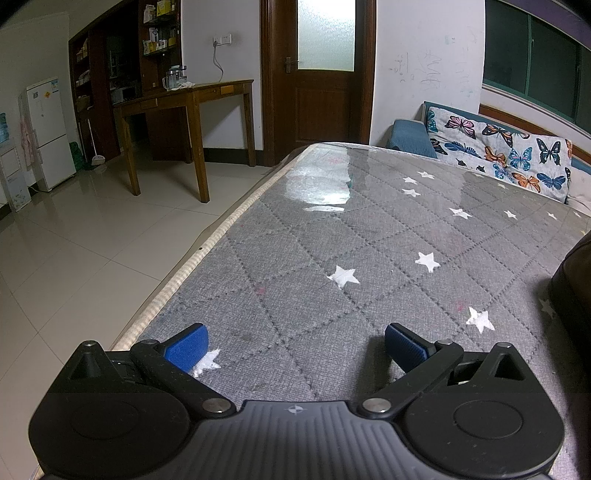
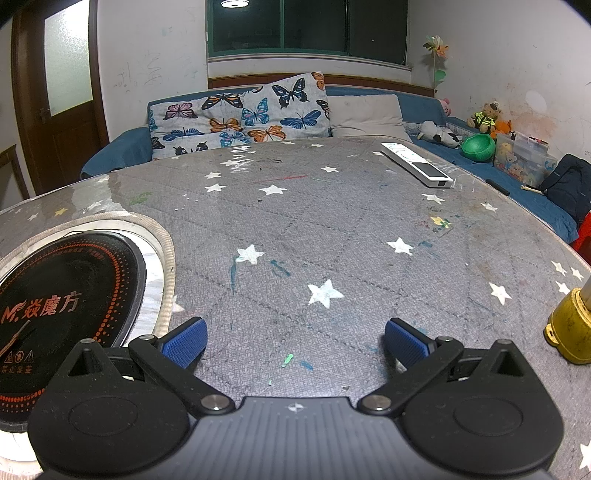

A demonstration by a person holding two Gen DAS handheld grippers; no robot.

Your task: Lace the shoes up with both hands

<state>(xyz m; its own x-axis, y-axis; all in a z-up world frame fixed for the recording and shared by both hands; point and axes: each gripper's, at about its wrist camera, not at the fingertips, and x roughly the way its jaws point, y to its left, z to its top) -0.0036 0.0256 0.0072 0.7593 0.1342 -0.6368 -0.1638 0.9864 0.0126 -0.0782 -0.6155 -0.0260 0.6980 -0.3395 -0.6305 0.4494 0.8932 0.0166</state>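
- my left wrist camera sits just behind my left claw (image 1: 296, 345), low over the worktop (image 1: 369, 240), looking forward along the fingers toward the wooden door (image 1: 317, 74), with the tiled floor (image 1: 92, 240) off its left side.
- my right wrist camera sits the same way behind my right claw (image 2: 296, 341), close above the worktop (image 2: 332, 221), facing the window (image 2: 306, 26) and the blue sofa (image 2: 417, 103).
- both views are near enough that the claw body fills the lower frame.
- the two views share the grey star-patterned worktop cover, the butterfly cushion (image 1: 498, 147) (image 2: 240, 114) and the door (image 2: 62, 92), which stands at the right view's left edge.
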